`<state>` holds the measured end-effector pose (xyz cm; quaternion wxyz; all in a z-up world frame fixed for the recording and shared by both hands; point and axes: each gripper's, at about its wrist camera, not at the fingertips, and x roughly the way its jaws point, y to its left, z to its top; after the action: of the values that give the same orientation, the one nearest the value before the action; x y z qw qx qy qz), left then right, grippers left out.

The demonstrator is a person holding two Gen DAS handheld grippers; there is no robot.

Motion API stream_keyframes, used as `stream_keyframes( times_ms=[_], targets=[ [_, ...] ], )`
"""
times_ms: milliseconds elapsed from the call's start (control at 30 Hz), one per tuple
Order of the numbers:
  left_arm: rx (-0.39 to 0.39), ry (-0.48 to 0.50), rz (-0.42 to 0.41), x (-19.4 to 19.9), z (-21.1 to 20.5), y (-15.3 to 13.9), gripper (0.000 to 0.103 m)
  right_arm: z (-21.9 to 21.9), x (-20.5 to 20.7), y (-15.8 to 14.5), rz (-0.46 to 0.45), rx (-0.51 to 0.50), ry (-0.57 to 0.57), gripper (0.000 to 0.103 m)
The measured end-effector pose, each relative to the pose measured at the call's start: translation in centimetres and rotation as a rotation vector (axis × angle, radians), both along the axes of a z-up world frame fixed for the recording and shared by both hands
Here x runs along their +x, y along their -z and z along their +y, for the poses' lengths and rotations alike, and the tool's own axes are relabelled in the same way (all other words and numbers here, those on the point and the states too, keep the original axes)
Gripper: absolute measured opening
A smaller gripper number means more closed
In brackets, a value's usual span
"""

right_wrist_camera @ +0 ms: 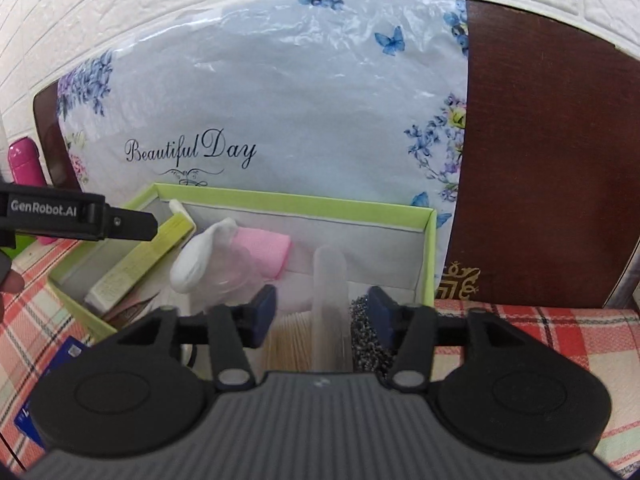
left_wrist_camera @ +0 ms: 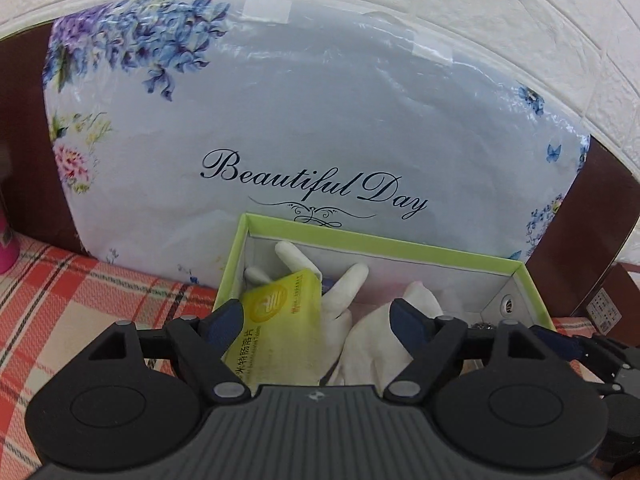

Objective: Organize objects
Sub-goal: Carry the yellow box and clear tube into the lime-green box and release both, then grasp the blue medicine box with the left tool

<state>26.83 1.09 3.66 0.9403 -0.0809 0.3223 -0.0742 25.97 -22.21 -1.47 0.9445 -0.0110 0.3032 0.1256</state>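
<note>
- Green-rimmed box (left_wrist_camera: 384, 244): open-topped, pale lining, standing on the plaid cloth (left_wrist_camera: 80, 292) with its far wall just in front of the pillow; both grippers hang over its near side.
- Yellow packet (left_wrist_camera: 276, 320): flat, printed with a round emblem and Chinese text; in the left part of the box, leaning on edge against the white glove. It lies between the left gripper's fingers, close to the left pad; contact cannot be told.
- White glove (left_wrist_camera: 340, 292): in the box, fingers pointing to the far wall; white material spreads to the right under the right pad.
- Left gripper (left_wrist_camera: 316, 318): jaws set wide, dark blue pads well apart, not pressing on anything seen.
- Right gripper (right_wrist_camera: 322, 312): jaws partly spread, over the right part of the box; a clear upright tube (right_wrist_camera: 330, 300) stands in the gap, apparently touching neither pad.
- Pink folded cloth (right_wrist_camera: 264, 250): against the far wall of the box, middle.
- Wooden sticks (right_wrist_camera: 290, 340): a pale bundle, near side, just left of the tube.
- Metal scourer (right_wrist_camera: 366, 340): grey, wiry, just beside the right pad of the right gripper.
- Pillow (left_wrist_camera: 320, 112): pale blue, floral, in clear wrap, lettered "Beautiful Day", upright against the brown headboard (right_wrist_camera: 552, 160).
- Pink bottle (right_wrist_camera: 26, 162): far left, outside the box.
- Blue card (right_wrist_camera: 68, 354): on the cloth, near left of the box, partly hidden.
</note>
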Motion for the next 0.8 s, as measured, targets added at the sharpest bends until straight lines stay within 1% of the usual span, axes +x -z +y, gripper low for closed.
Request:
stream_keyframes(
  times_ms=[67, 133, 167, 200, 300, 400, 467, 600, 700, 800],
  targets=[
    [0.0, -0.003, 0.001, -1.0, -0.1, -0.6, 0.083, -0.3, -0.7, -0.5, -0.016, 0.005, -0.008, 0.069],
    [0.029, -0.006, -0.004, -2.2, -0.5, -1.3, 0.083, -0.6, -1.7, -1.4, -0.042, 0.021, -0.013, 0.078],
    [0.046, -0.008, -0.017, -3.0, -1.0, -1.7, 0.083, -0.7, -2.3, -2.0, -0.062, 0.028, -0.012, 0.085],
    [0.063, -0.01, -0.035, -4.0, -1.4, -2.1, 0.083, -0.9, -3.1, -2.6, -0.086, 0.034, -0.006, 0.088],
    [0.096, 0.008, -0.071, -6.4, -2.1, -2.9, 0.083, -1.2, -5.5, -4.0, -0.143, 0.02, 0.019, 0.093],
    [0.118, 0.018, -0.07, -8.4, -2.5, -2.9, 0.083, -1.5, -8.1, -4.6, -0.192, 0.006, 0.062, 0.099],
    [0.119, 0.017, -0.06, -9.7, -2.5, -2.6, 0.083, -1.8, -9.8, -4.7, -0.206, 0.005, 0.074, 0.1],
    [0.087, 0.021, -0.035, -13.0, -2.1, -1.5, 0.083, -2.4, -13.2, -4.3, -0.198, 0.034, 0.092, 0.102],
    [0.071, 0.029, -0.011, -15.4, -1.8, 0.0, 0.083, -3.0, -15.7, -3.5, -0.168, 0.067, 0.11, 0.102],
    [0.068, 0.039, 0.026, -17.4, -1.7, 1.7, 0.083, -3.4, -18.0, -2.0, -0.126, 0.073, 0.13, 0.102]
  ],
)
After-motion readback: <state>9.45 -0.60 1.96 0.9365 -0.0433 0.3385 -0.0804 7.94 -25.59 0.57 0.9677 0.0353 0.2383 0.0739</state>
